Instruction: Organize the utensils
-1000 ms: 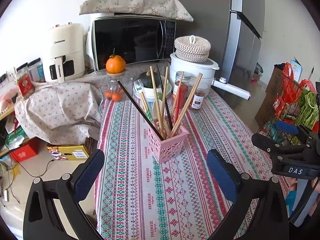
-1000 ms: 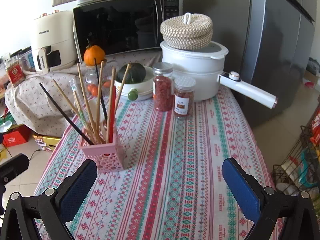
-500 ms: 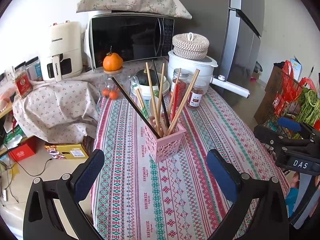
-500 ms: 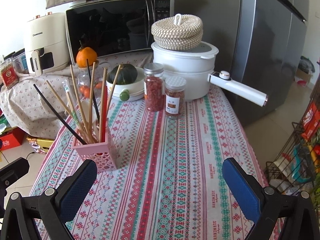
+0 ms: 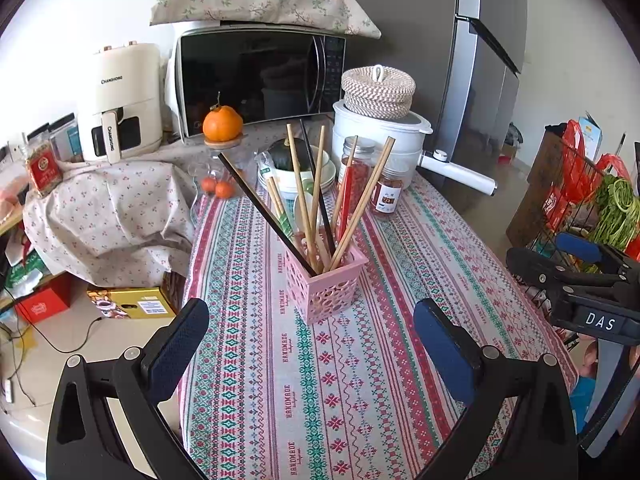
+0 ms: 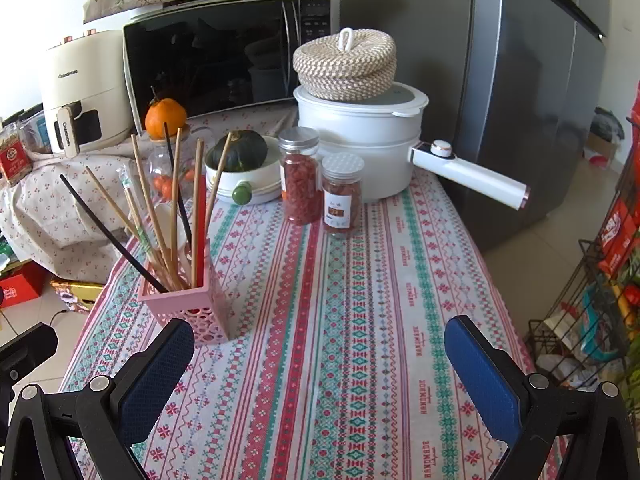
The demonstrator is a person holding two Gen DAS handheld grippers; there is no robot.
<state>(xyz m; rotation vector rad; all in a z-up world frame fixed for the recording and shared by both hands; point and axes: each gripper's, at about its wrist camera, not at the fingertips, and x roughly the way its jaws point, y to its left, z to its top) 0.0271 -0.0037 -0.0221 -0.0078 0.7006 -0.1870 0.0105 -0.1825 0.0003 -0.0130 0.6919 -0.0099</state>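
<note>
**Chopsticks upright in pink holder**

Chopsticks point(image 5: 316, 200) fan out of a pink perforated holder point(image 5: 328, 284) on the patterned desk point(image 6: 360, 280). Left gripper point(image 5: 312, 344) and right gripper point(image 6: 320, 360) hover with fingers point(image 6: 478, 360) apart, empty. Two spice jars point(image 6: 320, 188) stand beyond.

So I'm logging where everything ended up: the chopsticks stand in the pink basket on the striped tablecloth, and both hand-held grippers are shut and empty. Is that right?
One thing is wrong: the hand-held grippers are open, not shut. Each wrist view shows its own, left hand-held gripper and right hand-held gripper, with pads wide apart and nothing between them. The rest holds: the chopsticks stand in the pink basket on the striped tablecloth.
</note>
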